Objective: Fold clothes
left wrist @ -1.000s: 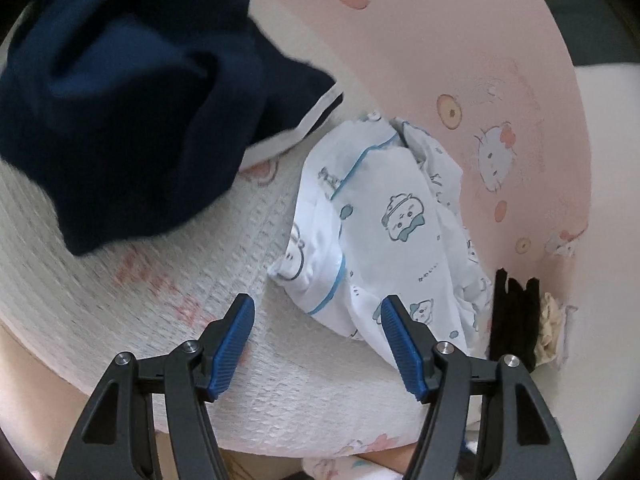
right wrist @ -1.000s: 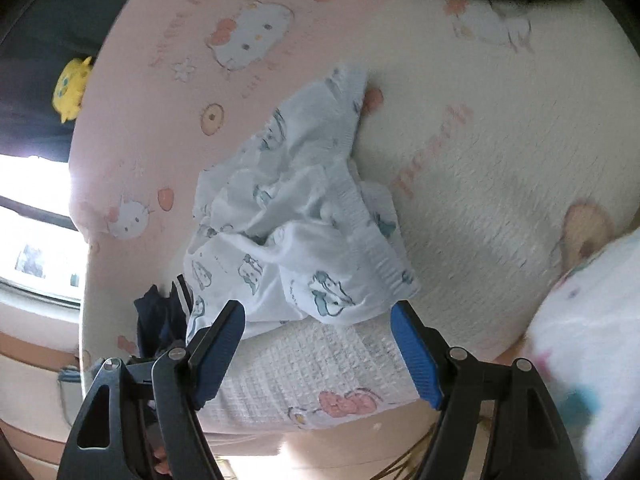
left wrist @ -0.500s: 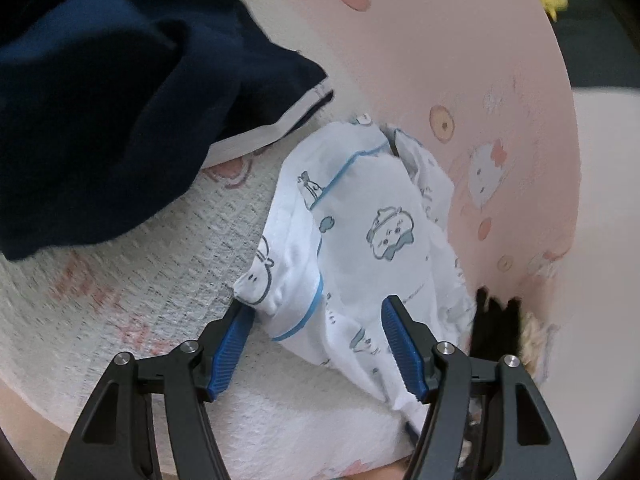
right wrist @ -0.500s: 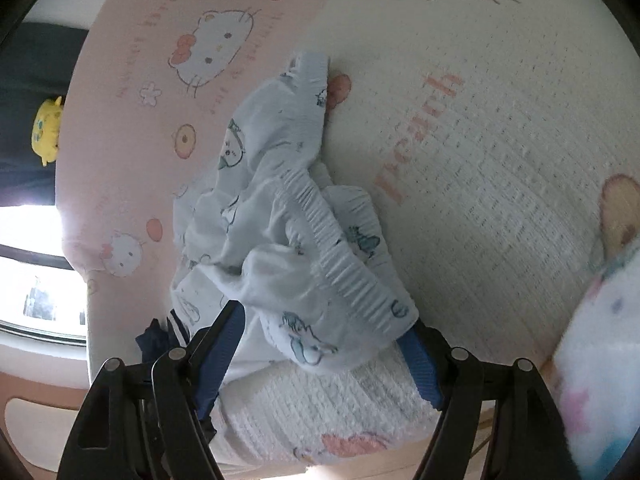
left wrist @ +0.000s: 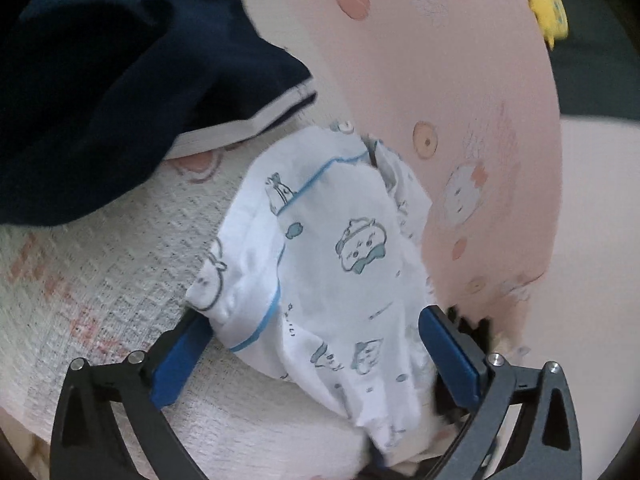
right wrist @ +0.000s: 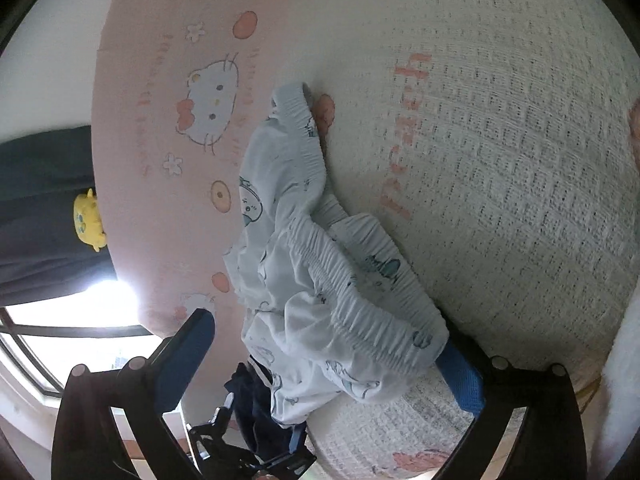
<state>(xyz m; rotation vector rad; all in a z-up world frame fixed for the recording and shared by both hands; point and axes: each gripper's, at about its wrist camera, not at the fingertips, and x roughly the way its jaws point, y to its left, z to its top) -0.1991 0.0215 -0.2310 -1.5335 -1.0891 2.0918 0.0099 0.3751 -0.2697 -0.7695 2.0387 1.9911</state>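
A crumpled white garment [left wrist: 340,264] with cartoon prints and blue piping lies on a cream waffle-weave blanket [left wrist: 120,280]. My left gripper [left wrist: 316,356] is low over its near end with the jaws opening wide. The cloth lies between the blue pads [left wrist: 180,356], which do not press on it. In the right wrist view the same white garment [right wrist: 320,280] shows its gathered elastic waistband. My right gripper [right wrist: 324,368] straddles that end, its jaws also opening, and the cloth is loose between them.
A heap of navy clothing [left wrist: 100,80] lies at the upper left on the blanket. A pink sheet with cat prints [right wrist: 168,120] lies beyond the garment. A yellow plush toy [right wrist: 89,222] and a bright window [right wrist: 80,340] are at the left. Something fluffy and white [right wrist: 624,380] is at the right.
Both grippers came down closer to the white garment and their jaws spread wider. The cloth now lies between each pair of pads. The right wrist view has rolled.
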